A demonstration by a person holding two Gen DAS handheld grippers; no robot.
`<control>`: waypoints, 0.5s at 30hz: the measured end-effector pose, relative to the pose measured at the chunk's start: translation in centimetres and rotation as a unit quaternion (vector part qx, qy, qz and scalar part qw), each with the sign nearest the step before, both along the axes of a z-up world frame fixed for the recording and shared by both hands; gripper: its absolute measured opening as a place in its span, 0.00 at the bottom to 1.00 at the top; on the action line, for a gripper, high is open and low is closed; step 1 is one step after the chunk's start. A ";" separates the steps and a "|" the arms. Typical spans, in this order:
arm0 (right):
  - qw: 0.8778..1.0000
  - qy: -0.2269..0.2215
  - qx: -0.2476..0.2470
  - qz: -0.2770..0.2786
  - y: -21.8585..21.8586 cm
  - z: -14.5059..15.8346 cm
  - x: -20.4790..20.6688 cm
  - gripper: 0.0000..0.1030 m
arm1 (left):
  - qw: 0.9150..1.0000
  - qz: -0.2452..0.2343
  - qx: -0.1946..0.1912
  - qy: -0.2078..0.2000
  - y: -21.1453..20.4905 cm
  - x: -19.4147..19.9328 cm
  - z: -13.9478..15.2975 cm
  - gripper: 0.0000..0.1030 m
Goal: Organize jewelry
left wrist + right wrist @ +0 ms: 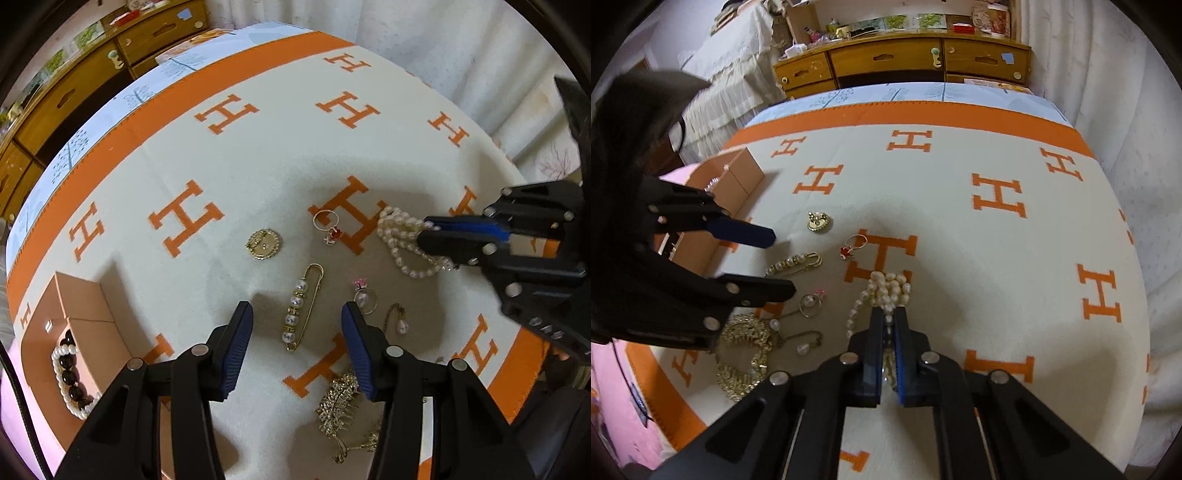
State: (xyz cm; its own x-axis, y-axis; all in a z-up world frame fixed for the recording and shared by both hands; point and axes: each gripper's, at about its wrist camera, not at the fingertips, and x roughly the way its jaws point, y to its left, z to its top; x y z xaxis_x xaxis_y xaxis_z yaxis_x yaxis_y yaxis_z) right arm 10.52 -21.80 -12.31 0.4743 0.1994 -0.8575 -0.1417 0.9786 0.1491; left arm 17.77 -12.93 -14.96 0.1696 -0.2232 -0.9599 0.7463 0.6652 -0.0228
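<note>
My right gripper (pixel 887 325) is shut on a white pearl bracelet (pixel 886 290), which still rests on the cloth; it also shows in the left wrist view (pixel 400 240), with the right gripper (pixel 424 230) beside it. My left gripper (pixel 297 319) is open and empty above a pearl safety-pin brooch (pixel 301 306). Around it lie a round gold brooch (pixel 263 244), a red-stone ring (pixel 328 225), a pearl ring (pixel 364 295), a pearl drop earring (pixel 399 319) and a gold rhinestone comb (pixel 338 404). A tan jewelry box (pixel 86 314) at the left holds a black and white bead bracelet (pixel 68 373).
The cream cloth with orange H marks (pixel 997 195) covers the table. A wooden drawer cabinet (pixel 905 59) stands beyond the far edge. White curtains (pixel 1108 92) hang at the right. The open left gripper (pixel 775 258) shows at the left in the right wrist view.
</note>
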 end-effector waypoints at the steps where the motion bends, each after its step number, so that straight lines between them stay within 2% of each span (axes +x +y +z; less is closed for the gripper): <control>1: 1.000 -0.002 0.004 -0.001 -0.2 0.2 -0.1 0.05 | 1.000 -0.004 0.004 0.000 -0.1 0.0 -0.2 0.40; 2: 1.000 -0.004 0.006 -0.003 -0.4 0.4 -0.2 0.05 | 1.000 -0.008 -0.001 -0.005 -0.2 -0.1 -0.1 0.35; 3: 1.000 -0.006 0.006 -0.005 -0.5 0.5 -0.3 0.05 | 1.000 -0.011 -0.001 -0.001 -0.3 0.0 -0.1 0.35; 5: 1.000 -0.008 0.011 -0.008 -0.8 0.8 -0.5 0.05 | 1.000 -0.011 -0.004 0.003 -0.4 0.3 -0.1 0.22; 8: 1.000 -0.009 0.018 -0.012 -1.1 1.0 -0.5 0.05 | 1.000 -0.015 -0.008 0.012 -0.4 0.5 -0.1 0.09; 10: 1.000 -0.008 0.023 -0.014 -1.2 1.1 -0.6 0.05 | 1.000 -0.014 -0.010 0.018 -0.3 0.6 -0.1 0.05; 15: 0.999 -0.018 0.033 -0.015 -1.2 2.0 -0.7 0.05 | 1.000 -0.008 -0.009 0.001 0.3 -0.2 0.3 0.05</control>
State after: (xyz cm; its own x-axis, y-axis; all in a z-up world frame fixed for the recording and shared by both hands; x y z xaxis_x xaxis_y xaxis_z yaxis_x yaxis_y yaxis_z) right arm 9.79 -22.96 -10.33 0.5120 0.2404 -0.8247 -0.1186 0.9706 0.2093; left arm 17.60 -12.64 -14.67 0.1647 -0.2434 -0.9558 0.7563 0.6532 -0.0360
